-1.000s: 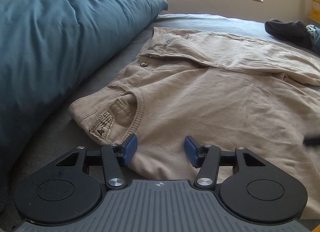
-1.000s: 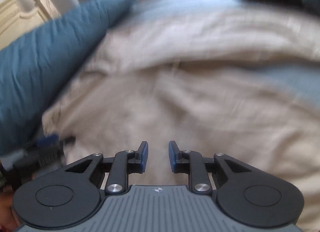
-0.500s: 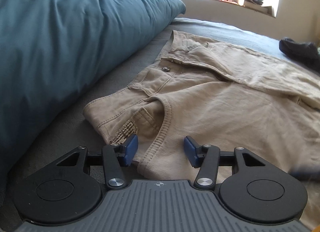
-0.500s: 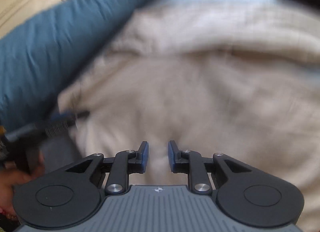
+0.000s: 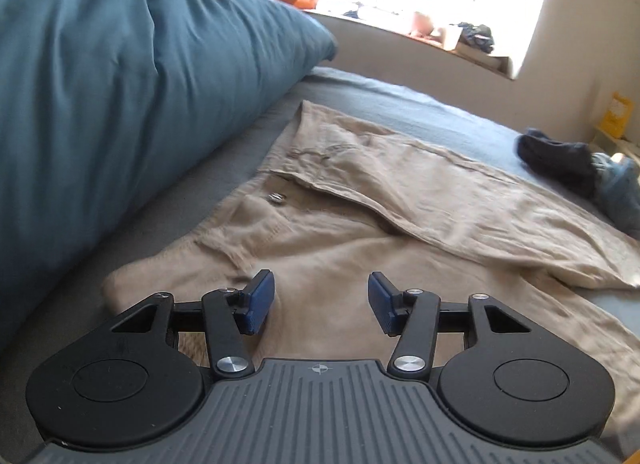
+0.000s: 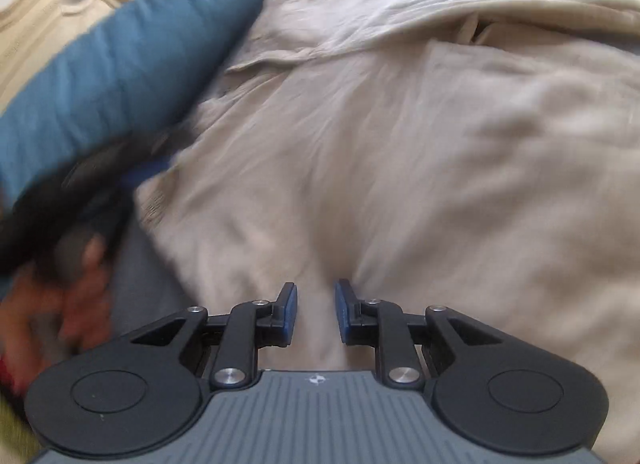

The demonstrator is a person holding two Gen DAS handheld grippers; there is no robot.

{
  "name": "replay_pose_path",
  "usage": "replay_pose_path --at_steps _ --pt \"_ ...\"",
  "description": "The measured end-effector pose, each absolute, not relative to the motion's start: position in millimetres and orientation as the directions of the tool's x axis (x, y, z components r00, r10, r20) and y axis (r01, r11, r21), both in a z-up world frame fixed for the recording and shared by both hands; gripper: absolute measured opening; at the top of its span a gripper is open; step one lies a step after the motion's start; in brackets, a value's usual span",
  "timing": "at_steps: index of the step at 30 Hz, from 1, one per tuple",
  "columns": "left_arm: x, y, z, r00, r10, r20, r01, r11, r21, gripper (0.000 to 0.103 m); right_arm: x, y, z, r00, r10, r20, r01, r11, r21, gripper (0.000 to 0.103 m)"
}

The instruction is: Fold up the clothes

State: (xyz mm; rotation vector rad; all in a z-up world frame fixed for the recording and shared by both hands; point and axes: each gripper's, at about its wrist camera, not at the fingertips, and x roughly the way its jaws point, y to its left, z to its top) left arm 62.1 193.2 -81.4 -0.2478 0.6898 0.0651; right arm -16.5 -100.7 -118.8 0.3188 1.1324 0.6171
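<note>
Beige trousers lie flat on the grey bed, with the waistband and its metal button towards the blue pillow. My left gripper hovers open just over the near waistband corner, nothing between its blue pads. In the right wrist view the trousers fill the frame. My right gripper sits low over their near edge, its jaws a narrow gap apart. Creased cloth shows in that gap, but the pads do not visibly press it. The left gripper is a dark blur by the waistband corner, a hand below it.
A big blue pillow lies along the left of the trousers. Dark clothes are heaped at the far right of the bed. A cluttered window sill runs behind. A cream headboard stands beyond the pillow.
The left gripper has slid forward along the waistband end, so the pocket and label have passed under it, and its view has rolled. The right gripper has barely shifted; its jaws are unchanged.
</note>
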Motion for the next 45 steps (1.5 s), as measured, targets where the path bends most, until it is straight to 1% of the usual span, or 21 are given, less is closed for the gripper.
replay_pose_path --at_steps 3,4,5,6,8,9,11,13,20,27,29,30,31,32,34,35,36,37,39,42,45 --pt "86 210 -87 0.740 -0.042 -0.671 -0.203 0.938 -0.283 0.051 -31 -102 -117 0.272 0.600 -0.753 -0.333 0.792 0.511 0.022" --pt "93 215 -91 0.722 -0.065 -0.689 -0.213 0.926 -0.311 0.049 -30 -104 -119 0.266 0.607 -0.748 -0.324 0.788 0.524 0.022" --pt "99 218 -93 0.708 -0.080 -0.702 -0.219 0.920 -0.325 0.045 -28 -106 -120 0.258 0.616 -0.744 -0.308 0.783 0.541 0.022" --pt "103 220 -96 0.698 -0.085 -0.711 -0.219 0.920 -0.324 0.043 -26 -109 -122 0.249 0.626 -0.739 -0.283 0.777 0.563 0.022" --pt "110 219 -100 0.684 -0.068 -0.727 -0.214 0.933 -0.288 0.041 -23 -112 -126 0.235 0.642 -0.730 -0.245 0.765 0.595 0.021" --pt "113 219 -103 0.678 -0.055 -0.733 -0.210 0.942 -0.264 0.034 -23 -108 -128 0.234 0.645 -0.728 -0.247 0.763 0.597 0.021" --pt "118 219 -106 0.685 -0.038 -0.728 -0.197 0.952 -0.236 0.033 -26 -107 -129 0.239 0.644 -0.727 -0.262 0.764 0.590 0.021" --pt "122 215 -108 0.704 0.006 -0.710 -0.189 0.965 -0.179 0.031 -28 -105 -129 0.243 0.639 -0.730 -0.270 0.767 0.582 0.021" --pt "133 202 -117 0.734 0.122 -0.668 -0.171 0.985 -0.008 0.032 -22 -101 -132 0.240 0.651 -0.720 -0.263 0.758 0.597 0.021" --pt "131 208 -114 0.754 0.106 -0.648 -0.158 0.987 -0.022 0.032 -25 -105 -125 0.250 0.650 -0.718 -0.271 0.759 0.592 0.021" --pt "124 207 -105 0.755 0.119 -0.645 -0.166 0.986 -0.011 0.034 -24 -104 -127 0.251 0.652 -0.716 -0.272 0.757 0.594 0.021" --pt "116 205 -100 0.758 0.117 -0.642 -0.163 0.987 -0.012 0.038 -23 -103 -128 0.250 0.653 -0.714 -0.271 0.756 0.596 0.021" --pt "106 204 -95 0.765 0.096 -0.636 -0.146 0.989 -0.026 0.038 -22 -102 -130 0.250 0.655 -0.713 -0.270 0.754 0.598 0.021" --pt "98 202 -92 0.768 0.085 -0.635 -0.127 0.992 -0.022 0.038 -22 -101 -131 0.249 0.657 -0.712 -0.270 0.753 0.600 0.021" --pt "84 195 -92 0.761 0.084 -0.643 -0.087 0.996 0.027 0.039 -20 -101 -132 0.245 0.661 -0.710 -0.269 0.749 0.605 0.021" --pt "81 194 -95 0.751 0.105 -0.652 -0.085 0.994 0.062 0.039 -19 -101 -132 0.243 0.663 -0.708 -0.269 0.748 0.607 0.021" --pt "81 196 -102 0.733 0.150 -0.664 -0.104 0.989 0.109 0.040 -19 -101 -132 0.241 0.664 -0.707 -0.269 0.746 0.609 0.021" --pt "82 199 -106 0.724 0.173 -0.668 -0.122 0.985 0.124 0.042 -18 -102 -132 0.239 0.666 -0.707 -0.269 0.745 0.610 0.021" --pt "82 209 -103 0.730 0.168 -0.663 -0.154 0.985 0.080 0.042 -18 -104 -129 0.240 0.664 -0.708 -0.256 0.747 0.614 0.021" --pt "77 201 -86 0.752 0.187 -0.632 -0.171 0.981 0.087 0.043 -18 -112 -116 0.267 0.667 -0.695 -0.236 0.745 0.624 0.023" --pt "65 180 -71 0.796 0.141 -0.588 -0.095 0.990 0.107 0.047 -15 -126 -102 0.347 0.620 -0.704 -0.218 0.783 0.582 0.023"
